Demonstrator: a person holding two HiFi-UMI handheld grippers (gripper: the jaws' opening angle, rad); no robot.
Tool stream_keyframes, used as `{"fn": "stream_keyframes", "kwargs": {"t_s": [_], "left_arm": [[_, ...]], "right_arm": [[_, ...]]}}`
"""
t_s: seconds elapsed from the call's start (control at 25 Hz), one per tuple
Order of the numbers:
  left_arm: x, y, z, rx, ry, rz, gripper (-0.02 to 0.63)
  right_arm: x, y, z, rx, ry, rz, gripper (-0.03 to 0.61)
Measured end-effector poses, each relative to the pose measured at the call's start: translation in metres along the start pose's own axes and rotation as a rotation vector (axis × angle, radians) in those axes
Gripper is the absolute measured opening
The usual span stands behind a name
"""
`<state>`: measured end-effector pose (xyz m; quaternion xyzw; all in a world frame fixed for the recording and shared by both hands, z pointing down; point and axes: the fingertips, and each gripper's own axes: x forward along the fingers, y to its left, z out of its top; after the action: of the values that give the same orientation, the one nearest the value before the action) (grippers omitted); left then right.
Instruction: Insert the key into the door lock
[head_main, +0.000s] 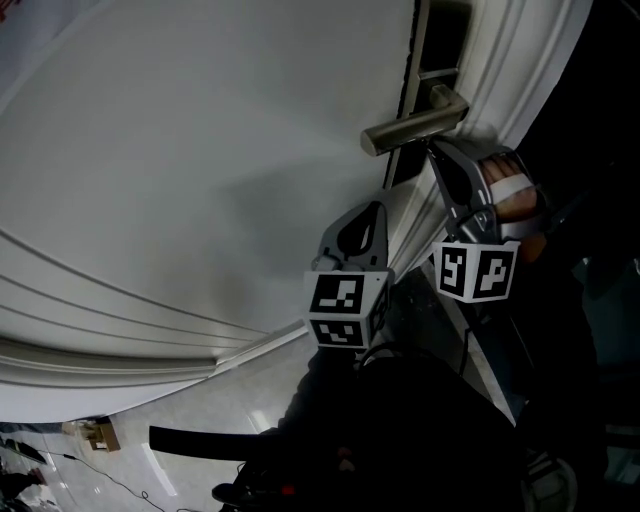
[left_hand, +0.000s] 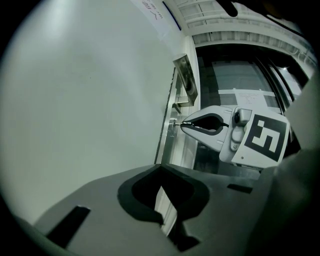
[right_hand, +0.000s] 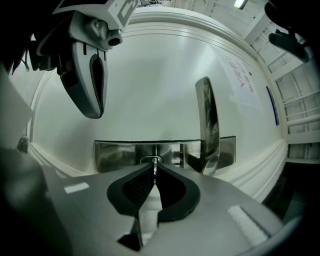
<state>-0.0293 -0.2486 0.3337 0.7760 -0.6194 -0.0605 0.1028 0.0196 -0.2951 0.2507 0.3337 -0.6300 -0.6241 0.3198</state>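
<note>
Two grippers sit under the brushed-steel lever handle (head_main: 415, 125) of the white panelled door (head_main: 200, 150). Below and left of that handle, the left gripper (head_main: 380, 206) hovers beside the door, its jaws closed on nothing. Just beneath the handle, the right gripper (right_hand: 154, 167) has its jaws pinched on the thin silver key (right_hand: 155, 172). The key's tip meets the keyhole (right_hand: 152, 160) in the steel lock plate (right_hand: 115, 152) behind the handle.

Left gripper (left_hand: 161, 168), jaws together, foreground; white door (left_hand: 90, 100) beside; right gripper (left_hand: 184, 123) beyond, key (left_hand: 176, 121) at lock plate (left_hand: 167, 139)
</note>
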Motion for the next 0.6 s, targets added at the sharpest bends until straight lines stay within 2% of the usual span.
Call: {"fn": "stream_keyframes", "kwargs": {"t_s": [0.6], "left_arm": [[0.0000, -0.0022, -0.0015, -0.005, 0.001, 0.001, 0.001]], "right_arm": [[-0.0009, -0.0011, 0.0005, -0.008, -0.004, -0.011, 0.014]]}}
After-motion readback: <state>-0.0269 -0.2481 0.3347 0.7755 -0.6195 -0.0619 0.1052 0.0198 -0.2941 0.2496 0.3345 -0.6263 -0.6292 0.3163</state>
